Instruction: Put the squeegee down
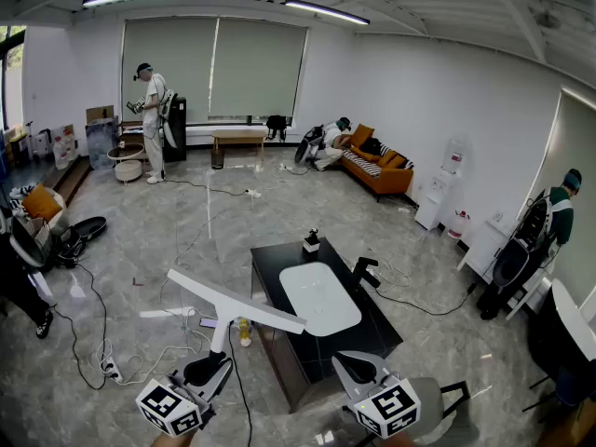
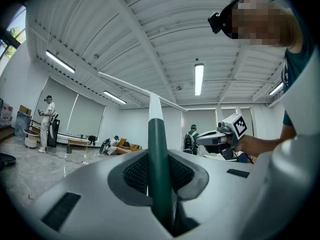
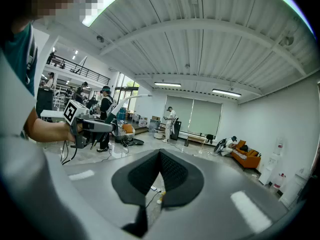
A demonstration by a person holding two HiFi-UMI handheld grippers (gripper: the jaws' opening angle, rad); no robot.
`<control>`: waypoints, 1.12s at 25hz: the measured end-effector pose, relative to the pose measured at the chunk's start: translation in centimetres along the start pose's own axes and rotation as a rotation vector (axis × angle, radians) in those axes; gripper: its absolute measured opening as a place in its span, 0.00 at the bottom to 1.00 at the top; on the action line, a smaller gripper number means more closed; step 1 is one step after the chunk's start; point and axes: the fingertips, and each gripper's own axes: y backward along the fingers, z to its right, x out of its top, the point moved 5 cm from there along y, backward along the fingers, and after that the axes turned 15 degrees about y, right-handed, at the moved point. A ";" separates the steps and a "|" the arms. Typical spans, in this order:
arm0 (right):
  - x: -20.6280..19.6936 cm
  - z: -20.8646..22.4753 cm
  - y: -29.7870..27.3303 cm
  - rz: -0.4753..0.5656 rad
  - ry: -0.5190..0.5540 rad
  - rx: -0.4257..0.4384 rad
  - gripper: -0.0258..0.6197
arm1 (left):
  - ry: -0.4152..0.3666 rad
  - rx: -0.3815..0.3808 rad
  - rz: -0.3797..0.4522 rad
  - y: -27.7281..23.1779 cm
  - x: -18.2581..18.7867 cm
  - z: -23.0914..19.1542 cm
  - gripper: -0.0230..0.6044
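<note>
Squeegee (image 1: 237,303) held off every surface: its dark green handle is clamped between the narrowed jaws of the left claw (image 1: 216,366), and the shaft rises straight up out of that claw. The long white blade crosses the top of the shaft, overhanging the claw on both sides, one end reaching toward the right claw (image 1: 357,369). No part of the squeegee touches the table (image 1: 270,273) or the floor. The right claw is empty, its pad tips brought together with nothing between them; it hangs beside the left claw, well apart from the handle. The dark table, which carries a white oval basin (image 1: 319,298), lies ahead of both claws, nearer the right one, and below the level of the blade. Progress: the putting-down has not yet begun, as judged from the raised blade and the firm grip. What remains is to lower the squeegee onto a surface, then release the handle and draw the left claw clear.
</note>
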 end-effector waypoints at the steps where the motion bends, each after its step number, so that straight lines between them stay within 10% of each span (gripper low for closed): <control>1: 0.2 -0.1 -0.2 -0.001 0.001 -0.001 0.05 | 0.002 -0.001 -0.001 0.1 0.1 -0.3 0.13; 28: -2.2 4.7 -5.4 0.076 -0.012 0.038 0.05 | 0.064 0.094 -0.017 -5.2 -1.3 -4.4 0.13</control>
